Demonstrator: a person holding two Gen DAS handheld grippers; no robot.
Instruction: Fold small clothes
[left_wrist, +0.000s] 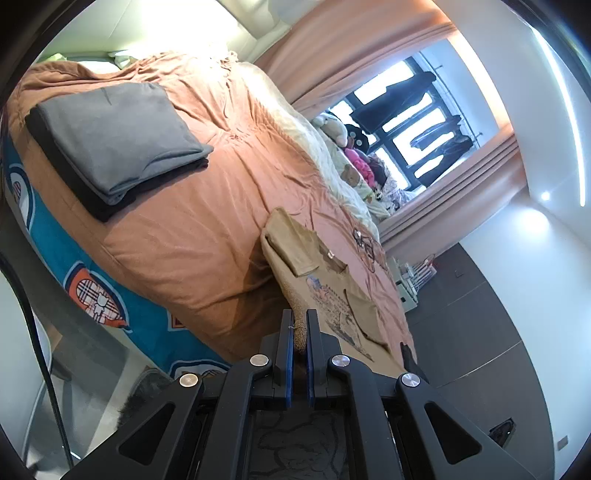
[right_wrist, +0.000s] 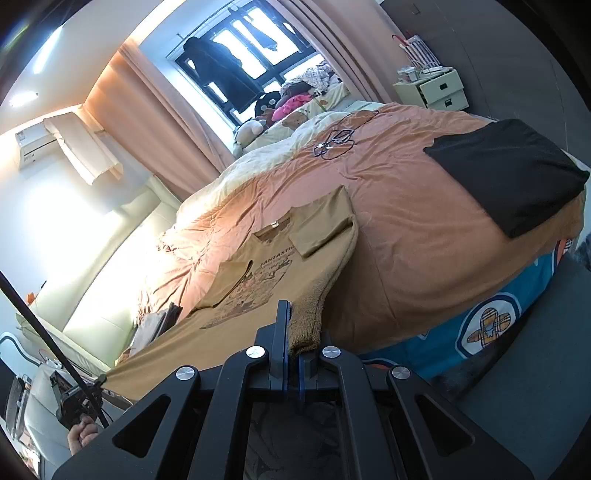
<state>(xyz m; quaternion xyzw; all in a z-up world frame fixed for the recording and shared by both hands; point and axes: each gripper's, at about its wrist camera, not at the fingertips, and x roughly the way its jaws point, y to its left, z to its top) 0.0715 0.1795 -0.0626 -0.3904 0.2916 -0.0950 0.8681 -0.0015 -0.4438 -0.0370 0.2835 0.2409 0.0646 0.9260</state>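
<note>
Both claws grip the near hem of a tan printed T-shirt (right_wrist: 266, 266) spread on an orange-covered bed (left_wrist: 207, 236), sleeves folded inward. The left claw (left_wrist: 300, 325) pinches one corner, the right claw (right_wrist: 293, 332) the other. Only the left view shows a grey folded garment (left_wrist: 118, 136) topping the black one (right_wrist: 513, 177); only the right shows a wall air conditioner (right_wrist: 55, 144).

T-shirt (right_wrist: 258, 266) lies spread on the bed (right_wrist: 406, 229) — folded clothes (left_wrist: 110, 144) apparently stacked well apart.
</note>
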